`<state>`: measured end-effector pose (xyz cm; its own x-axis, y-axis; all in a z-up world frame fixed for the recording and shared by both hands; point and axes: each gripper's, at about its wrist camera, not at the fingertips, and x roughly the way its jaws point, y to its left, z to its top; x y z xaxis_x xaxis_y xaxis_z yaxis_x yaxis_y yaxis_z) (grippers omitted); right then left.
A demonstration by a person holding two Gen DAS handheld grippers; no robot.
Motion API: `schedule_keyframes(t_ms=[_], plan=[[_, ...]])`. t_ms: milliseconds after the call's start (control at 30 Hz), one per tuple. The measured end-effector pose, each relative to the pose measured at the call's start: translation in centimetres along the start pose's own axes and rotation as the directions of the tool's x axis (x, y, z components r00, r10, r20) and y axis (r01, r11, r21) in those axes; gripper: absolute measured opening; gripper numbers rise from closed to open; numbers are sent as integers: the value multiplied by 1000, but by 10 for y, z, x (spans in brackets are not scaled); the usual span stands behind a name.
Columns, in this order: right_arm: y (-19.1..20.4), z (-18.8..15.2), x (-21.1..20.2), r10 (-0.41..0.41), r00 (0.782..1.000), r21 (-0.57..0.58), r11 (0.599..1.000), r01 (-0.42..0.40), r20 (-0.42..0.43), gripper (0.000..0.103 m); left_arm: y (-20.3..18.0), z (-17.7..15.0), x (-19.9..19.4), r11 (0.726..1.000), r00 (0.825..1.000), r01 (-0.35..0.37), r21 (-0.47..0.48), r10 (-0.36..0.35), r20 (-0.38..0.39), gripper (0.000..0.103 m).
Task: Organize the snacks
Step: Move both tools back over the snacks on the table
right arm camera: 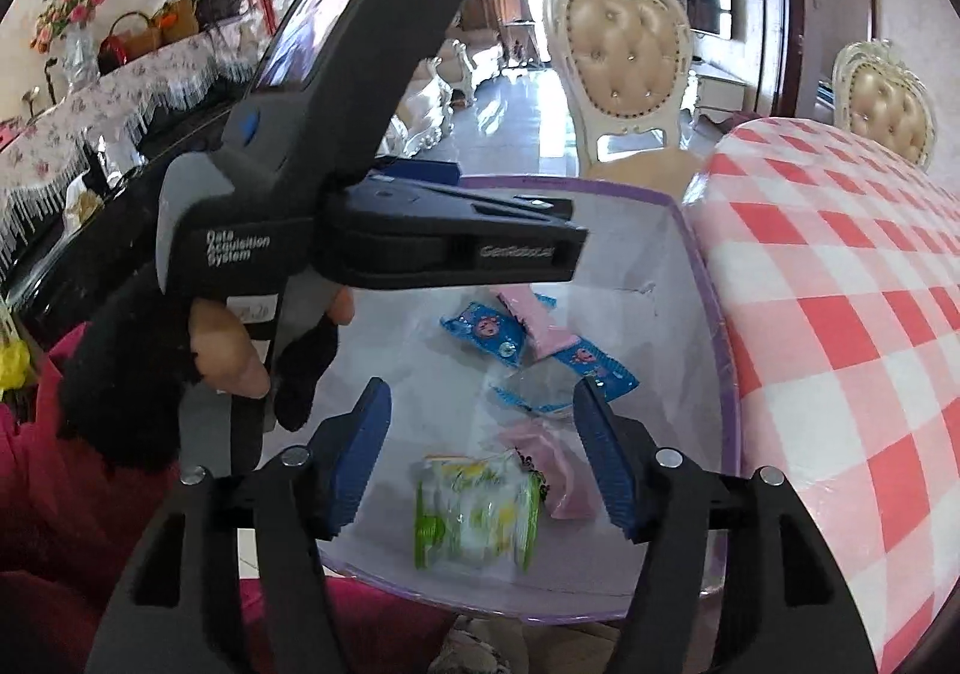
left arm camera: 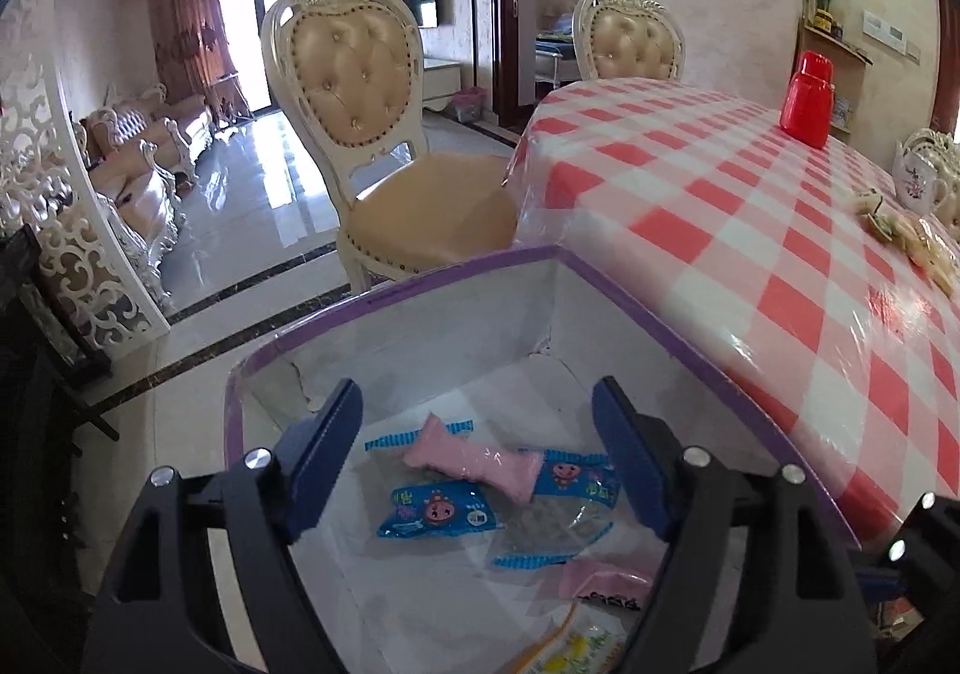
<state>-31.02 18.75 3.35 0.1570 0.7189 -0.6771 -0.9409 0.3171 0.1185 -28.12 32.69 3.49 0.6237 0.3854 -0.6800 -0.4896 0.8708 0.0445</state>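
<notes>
A white box with a purple rim (left arm camera: pixel 420 284) (right arm camera: pixel 708 314) sits at the edge of the checked table. Inside lie blue snack packets (left arm camera: pixel 438 515) (right arm camera: pixel 486 335), a pink packet (left arm camera: pixel 474 461) (right arm camera: pixel 540 326), another pink packet (right arm camera: pixel 564 470), a clear wrapper (left arm camera: pixel 552 530) and a green and yellow packet (right arm camera: pixel 480 512). My left gripper (left arm camera: pixel 480 464) is open and empty above the box. My right gripper (right arm camera: pixel 480 464) is open and empty above the green and yellow packet. The left gripper's body (right arm camera: pixel 360 194) shows in the right wrist view, held by a gloved hand.
A red-and-white checked tablecloth (left arm camera: pixel 750 206) (right arm camera: pixel 840 284) covers the table. On it stand a red jar (left arm camera: pixel 807 101), a white teapot (left arm camera: pixel 918 176) and loose snacks (left arm camera: pixel 912 236). Two cream chairs (left arm camera: pixel 372 134) (left arm camera: pixel 630 32) stand beside the table.
</notes>
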Motion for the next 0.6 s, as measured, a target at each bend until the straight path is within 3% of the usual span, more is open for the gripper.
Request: schedule_keyframes(t_ms=[133, 267, 467, 533, 600], plan=[[-11, -3, -4, -14, 1000, 38, 999, 13, 10, 68, -8, -1, 1, 999, 999, -42, 31, 42, 6, 94], [-19, -6, -6, -6, 1000, 76, 997, 4, 21, 76, -15, 0, 2, 997, 998, -62, 53, 62, 4, 95], [-37, -16, -25, -67, 993, 88, 994, 58, 98, 87, -32, 3, -2, 993, 997, -82, 82, 82, 6, 99], [-50, -19, -36, -88, 988, 104, 992, 75, 123, 87, -45, 6, -4, 994, 998, -69, 85, 69, -2, 99], [-68, -25, -51, -125, 982, 143, 984, 105, 143, 87, -65, 11, -8, 996, 1000, -4, 89, 4, -3, 99]])
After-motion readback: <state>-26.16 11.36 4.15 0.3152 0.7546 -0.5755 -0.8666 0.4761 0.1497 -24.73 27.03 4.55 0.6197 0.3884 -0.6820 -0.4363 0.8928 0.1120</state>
